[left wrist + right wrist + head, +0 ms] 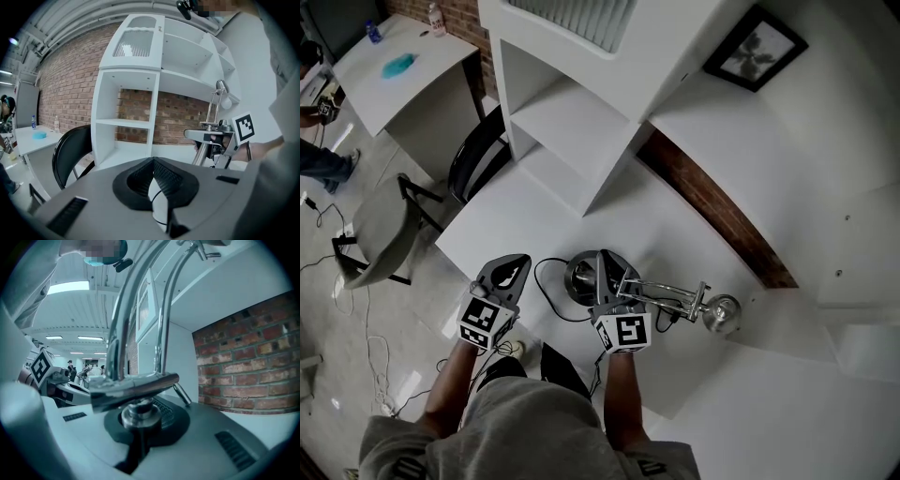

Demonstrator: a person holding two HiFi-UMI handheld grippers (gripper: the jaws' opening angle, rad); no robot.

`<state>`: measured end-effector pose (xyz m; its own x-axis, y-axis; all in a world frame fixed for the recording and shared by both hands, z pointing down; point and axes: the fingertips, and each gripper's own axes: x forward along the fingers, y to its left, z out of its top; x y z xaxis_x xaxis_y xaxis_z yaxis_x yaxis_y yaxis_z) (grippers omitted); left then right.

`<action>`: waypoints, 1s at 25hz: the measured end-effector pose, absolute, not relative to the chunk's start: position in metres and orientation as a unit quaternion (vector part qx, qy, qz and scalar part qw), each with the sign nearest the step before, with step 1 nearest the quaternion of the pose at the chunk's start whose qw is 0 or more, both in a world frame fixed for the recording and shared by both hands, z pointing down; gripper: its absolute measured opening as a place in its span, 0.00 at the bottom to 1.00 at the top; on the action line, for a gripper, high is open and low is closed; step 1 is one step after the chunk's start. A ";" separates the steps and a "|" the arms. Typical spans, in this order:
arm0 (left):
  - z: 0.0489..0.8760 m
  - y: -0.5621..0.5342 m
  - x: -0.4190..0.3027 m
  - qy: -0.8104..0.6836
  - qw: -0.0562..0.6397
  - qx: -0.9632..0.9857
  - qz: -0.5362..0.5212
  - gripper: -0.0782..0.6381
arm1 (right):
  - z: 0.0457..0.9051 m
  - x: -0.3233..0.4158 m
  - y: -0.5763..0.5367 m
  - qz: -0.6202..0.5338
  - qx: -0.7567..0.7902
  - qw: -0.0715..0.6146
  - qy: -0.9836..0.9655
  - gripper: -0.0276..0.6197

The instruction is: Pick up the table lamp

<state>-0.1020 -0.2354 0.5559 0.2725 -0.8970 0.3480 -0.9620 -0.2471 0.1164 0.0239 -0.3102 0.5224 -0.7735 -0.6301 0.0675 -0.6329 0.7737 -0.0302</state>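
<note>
The table lamp is chrome, with a round base [581, 278], a twin-rod arm [670, 295] and a small shade [722, 314]. It is over the white table [516, 220]. My right gripper [612, 283] is shut on the lamp's short stem [137, 414] just above the base. The rods rise steeply in front of the right gripper view's camera. Whether the base touches the table I cannot tell. My left gripper [516, 266] hovers left of the base, shut and empty, with its pads [165, 177] together. From its view the lamp [214, 117] stands upright at the right. A black cord [546, 295] curls between the grippers.
A white shelf unit [572, 122] stands at the back of the table beside a brick wall strip [712, 206]. A framed picture [757, 47] hangs on the wall. A black chair [473, 155] stands left of the table, a grey chair [384, 234] and another white table [394, 75] farther left.
</note>
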 end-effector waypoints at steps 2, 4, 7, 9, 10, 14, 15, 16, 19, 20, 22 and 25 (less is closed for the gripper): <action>0.550 -0.235 -0.099 -0.589 0.150 0.788 0.103 0.11 | 0.514 0.031 -0.308 0.026 0.346 0.026 -0.938 0.08; 0.544 -0.235 -0.095 -0.582 0.145 0.794 0.101 0.11 | 0.507 0.040 -0.305 0.028 0.357 0.027 -0.933 0.08; 0.531 -0.237 -0.089 -0.572 0.133 0.805 0.091 0.11 | 0.496 0.053 -0.298 0.027 0.376 0.027 -0.926 0.08; 0.523 -0.236 -0.084 -0.565 0.128 0.811 0.087 0.11 | 0.489 0.061 -0.290 0.026 0.387 0.028 -0.921 0.08; 0.520 -0.235 -0.081 -0.562 0.126 0.813 0.087 0.11 | 0.486 0.066 -0.285 0.025 0.393 0.029 -0.919 0.08; 0.513 -0.230 -0.070 -0.542 0.117 0.828 0.085 0.11 | 0.476 0.083 -0.269 0.027 0.419 0.035 -0.907 0.08; 0.511 -0.229 -0.067 -0.537 0.115 0.832 0.083 0.11 | 0.475 0.088 -0.264 0.028 0.425 0.037 -0.904 0.08; 0.509 -0.228 -0.064 -0.532 0.112 0.835 0.081 0.11 | 0.474 0.092 -0.260 0.030 0.431 0.037 -0.901 0.08; 0.500 -0.225 -0.054 -0.516 0.102 0.847 0.077 0.11 | 0.473 0.105 -0.246 0.033 0.450 0.038 -0.892 0.08; 0.498 -0.223 -0.050 -0.510 0.099 0.851 0.075 0.11 | 0.472 0.109 -0.241 0.034 0.456 0.039 -0.889 0.08; 0.496 -0.218 -0.042 -0.498 0.097 0.859 0.073 0.11 | 0.471 0.118 -0.230 0.036 0.468 0.038 -0.882 0.08; 0.493 -0.211 -0.030 -0.479 0.092 0.870 0.072 0.11 | 0.469 0.131 -0.211 0.038 0.488 0.036 -0.871 0.08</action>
<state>-0.0296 -0.2107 0.4928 0.5310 -0.8203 0.2124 -0.8466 -0.5244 0.0913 0.1315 -0.2114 0.4688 -0.5216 -0.8473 0.1005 -0.8528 0.5213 -0.0312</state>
